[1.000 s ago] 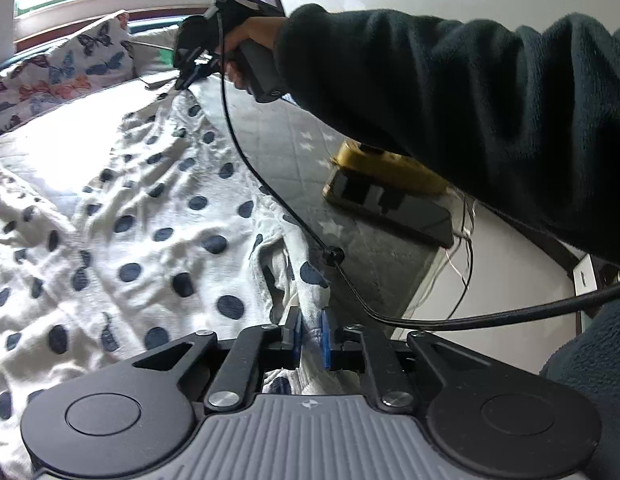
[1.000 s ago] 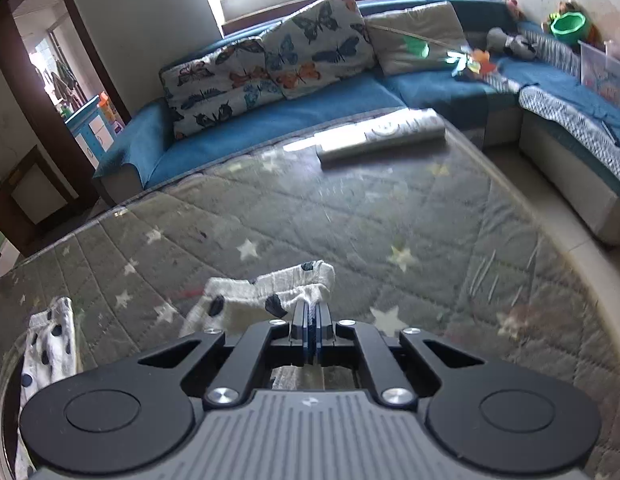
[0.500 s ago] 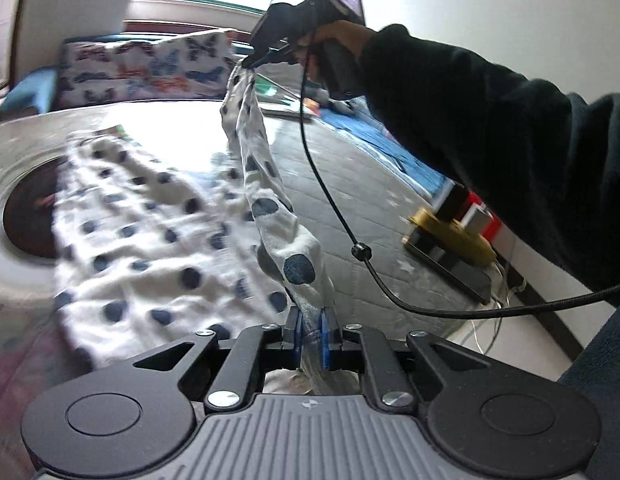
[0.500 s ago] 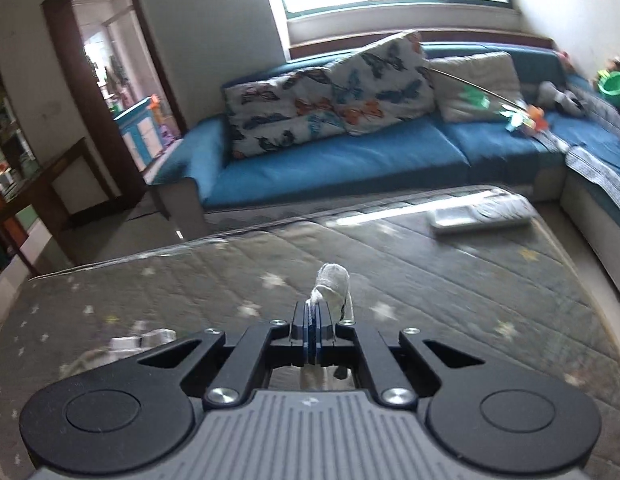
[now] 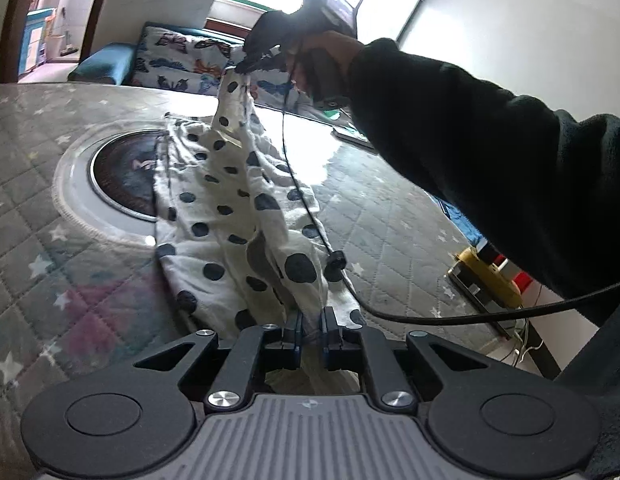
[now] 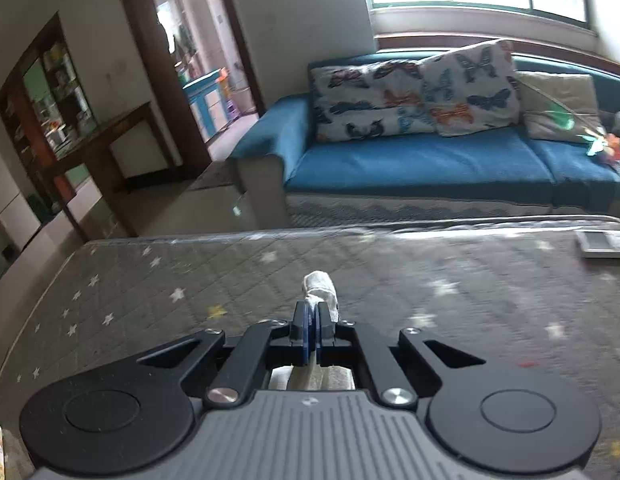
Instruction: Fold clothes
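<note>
A white garment with dark polka dots [image 5: 229, 200] hangs stretched between my two grippers, its lower part trailing on the grey star-quilted table [image 5: 69, 280]. My left gripper [image 5: 310, 330] is shut on its near corner. My right gripper [image 5: 249, 65] shows at the top of the left wrist view, raised and shut on the far corner. In the right wrist view my right gripper [image 6: 312, 330] is shut on a white tuft of the garment [image 6: 320, 286].
A round glass turntable [image 5: 109, 184] lies partly under the garment. A yellow device [image 5: 486, 276] sits at the table's right edge. A remote [image 6: 602, 242] lies far right. A blue sofa [image 6: 410, 168] with butterfly cushions stands behind the table. A black cable [image 5: 301, 200] crosses the cloth.
Both grippers have lifted and swung left with the garment. The cloth has risen off the table into a taut ridge, and the right gripper is higher.
</note>
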Demonstrator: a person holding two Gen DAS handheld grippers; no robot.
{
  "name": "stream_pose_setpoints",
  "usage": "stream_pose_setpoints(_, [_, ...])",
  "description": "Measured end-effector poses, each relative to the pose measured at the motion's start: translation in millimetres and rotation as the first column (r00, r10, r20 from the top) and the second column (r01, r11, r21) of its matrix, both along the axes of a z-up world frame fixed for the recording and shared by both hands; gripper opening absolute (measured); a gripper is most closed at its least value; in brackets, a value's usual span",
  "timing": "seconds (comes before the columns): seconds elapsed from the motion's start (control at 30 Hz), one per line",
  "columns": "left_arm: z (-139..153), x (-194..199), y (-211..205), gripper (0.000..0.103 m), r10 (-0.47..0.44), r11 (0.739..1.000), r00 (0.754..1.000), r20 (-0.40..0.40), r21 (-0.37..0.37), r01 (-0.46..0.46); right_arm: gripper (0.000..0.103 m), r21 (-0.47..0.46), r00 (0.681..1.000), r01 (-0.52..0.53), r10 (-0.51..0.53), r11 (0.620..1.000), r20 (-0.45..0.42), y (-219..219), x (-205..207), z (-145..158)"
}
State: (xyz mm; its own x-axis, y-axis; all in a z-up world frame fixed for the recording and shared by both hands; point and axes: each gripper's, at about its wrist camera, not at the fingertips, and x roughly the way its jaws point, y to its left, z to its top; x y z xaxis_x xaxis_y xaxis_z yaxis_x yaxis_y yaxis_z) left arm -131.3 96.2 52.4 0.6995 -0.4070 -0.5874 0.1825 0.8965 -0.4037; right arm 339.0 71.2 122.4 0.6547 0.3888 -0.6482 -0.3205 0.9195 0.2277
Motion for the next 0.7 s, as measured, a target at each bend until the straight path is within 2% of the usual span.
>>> stream_pose_setpoints(0.27, [-7,-6,14,0.010,0.031,0.999,0.999,-0.030,-0.019,-0.031,0.003,-0.042,0.995,-0.095,0.094,0.995,-0.033,66,-13,-24])
stream_pose_setpoints(0.33, [-8,-8,16,0.010,0.038,0.999,0.999,-0.033,-0.024,-0.039,0.008,-0.048,0.992,-0.119,0.117,0.992,-0.045,76,-16,-30])
stream_pose_setpoints(0.47, [-10,-7,18,0.010,0.038,0.999,0.998,-0.044,-0.025,-0.039,0.011,-0.052,0.987,-0.153,0.150,0.987,-0.057,87,-23,-36])
stream_pose_setpoints(0.53, [-10,-7,16,0.010,0.034,0.999,0.998,-0.048,-0.020,-0.035,0.020,-0.054,0.986,-0.158,0.155,0.986,-0.056,86,-27,-33])
stream_pose_setpoints(0.67, [-11,-7,13,0.011,0.027,1.000,0.998,-0.055,-0.006,-0.028,0.027,-0.071,0.985,-0.171,0.168,0.983,-0.044,79,-33,-27])
stream_pose_setpoints(0.7, [-11,-7,13,0.011,0.026,1.000,0.998,-0.056,-0.003,-0.026,0.031,-0.079,0.984,-0.175,0.172,0.981,-0.039,76,-33,-24])
